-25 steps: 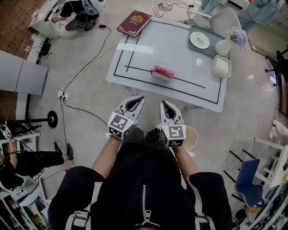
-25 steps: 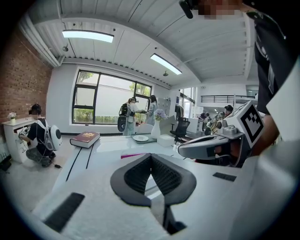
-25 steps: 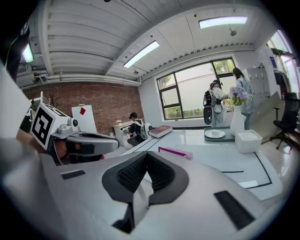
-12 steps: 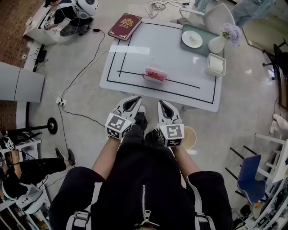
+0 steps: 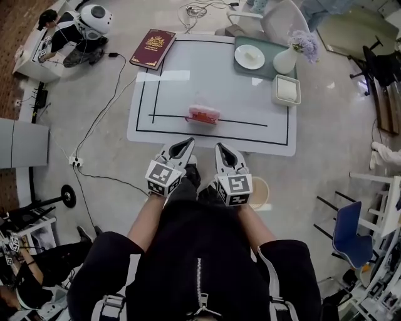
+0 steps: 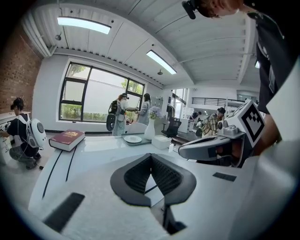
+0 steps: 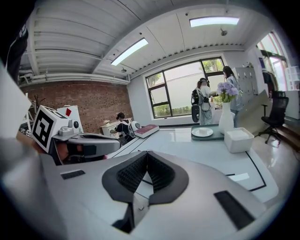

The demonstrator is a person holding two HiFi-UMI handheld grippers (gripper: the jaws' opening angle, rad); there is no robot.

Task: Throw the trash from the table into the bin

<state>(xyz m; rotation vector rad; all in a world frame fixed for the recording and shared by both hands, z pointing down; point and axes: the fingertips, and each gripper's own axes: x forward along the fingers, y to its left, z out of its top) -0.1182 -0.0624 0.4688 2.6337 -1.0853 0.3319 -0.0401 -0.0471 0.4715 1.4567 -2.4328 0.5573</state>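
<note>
- The left tongs (image 6: 151, 155) are pressed together at the tips, with nothing caught between their ribbed black pads
- The right tongs (image 7: 146, 153) are pressed together in the same way and carry nothing
- In the head view the two sit side by side, close but apart, held out in front of the person's dark-clad body
- Both point toward the near edge of the bench (image 5: 207, 75), with their tips about level with it
- A marker cube sits on top of each, back toward the forearms
- The trash is a small pink-and-red packet (image 5: 203, 113)
- It lies on the white bench just beyond the tongs, close to the near edge, on a black line (image 5: 250, 123) that runs across the top
- Neither pair of tongs touches the packet
- A round pale bin (image 5: 258, 191) stands on the floor (image 5: 351, 125) just to the right of the right tongs, below the near edge of the bench
- Farther back on the right, a white square box (image 5: 286, 89) sits in front of a green tray (image 5: 266, 71)
- The tray carries a white plate (image 5: 249, 56) and a white vase (image 5: 283, 61) of purple flowers (image 5: 302, 42)
- A dark red book (image 5: 152, 47) lies at the far left corner, partly over the edge
- Beyond the far edge stand a white chair (image 5: 285, 15) and a coil of cable (image 5: 194, 9)
- A person (image 5: 59, 34) crouches on the floor at the far left
</note>
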